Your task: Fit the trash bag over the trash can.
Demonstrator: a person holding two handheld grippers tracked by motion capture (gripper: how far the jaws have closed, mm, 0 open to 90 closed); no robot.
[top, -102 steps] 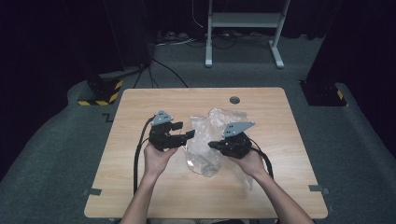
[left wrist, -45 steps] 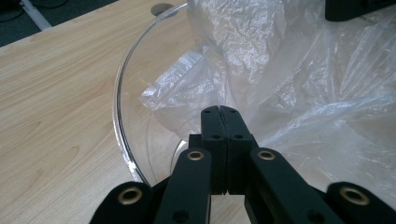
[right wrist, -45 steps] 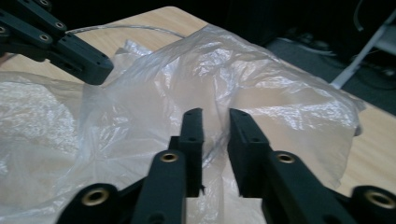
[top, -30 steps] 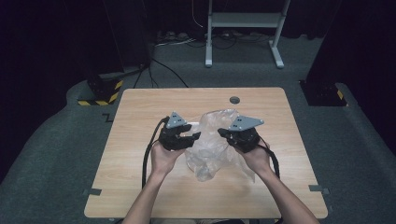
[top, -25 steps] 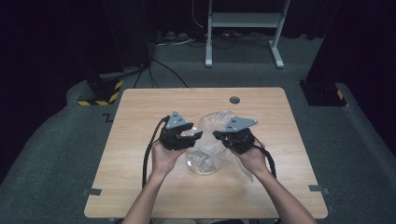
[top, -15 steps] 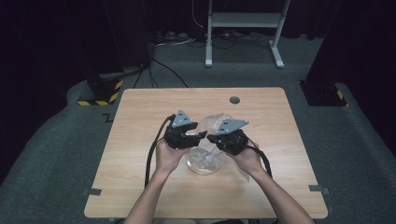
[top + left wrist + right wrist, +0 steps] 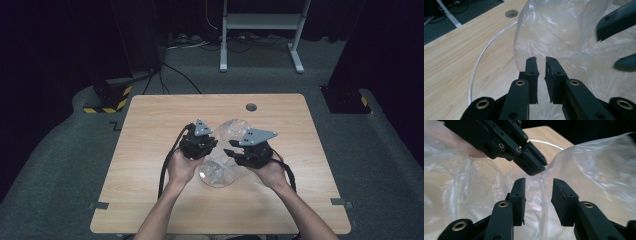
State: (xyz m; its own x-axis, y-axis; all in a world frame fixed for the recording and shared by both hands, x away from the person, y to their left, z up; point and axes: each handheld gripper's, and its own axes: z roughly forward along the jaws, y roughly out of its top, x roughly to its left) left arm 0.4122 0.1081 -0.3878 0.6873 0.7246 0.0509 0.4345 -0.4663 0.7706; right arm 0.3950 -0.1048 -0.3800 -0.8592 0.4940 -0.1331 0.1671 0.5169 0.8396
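Note:
A crumpled clear plastic bag [image 7: 220, 172] lies in the middle of the wooden table [image 7: 150, 150]. Both grippers meet over it, tips nearly touching. My left gripper [image 7: 212, 145] has just been closing, and its jaws now stand almost together on a fold of the bag [image 7: 564, 37]. In its own view the left gripper [image 7: 541, 65] shows only a thin slit. My right gripper [image 7: 231, 152] has just been opening; its jaws [image 7: 539, 187] stand apart, with film behind them but none pinched. The left gripper [image 7: 536, 168] sits just above it, and the right gripper [image 7: 621, 42] appears at the far right.
A round cable hole [image 7: 251, 107] sits near the table's far edge. Beyond the table stands a white frame [image 7: 260, 30] on grey carpet. A box with yellow-black tape [image 7: 107, 97] and cables lie at the left, and a black box [image 7: 345, 97] at the right.
Both hands have drawn closer together over the table's middle. The bag, spread wider before, is now bunched into a smaller heap between and below the grippers.

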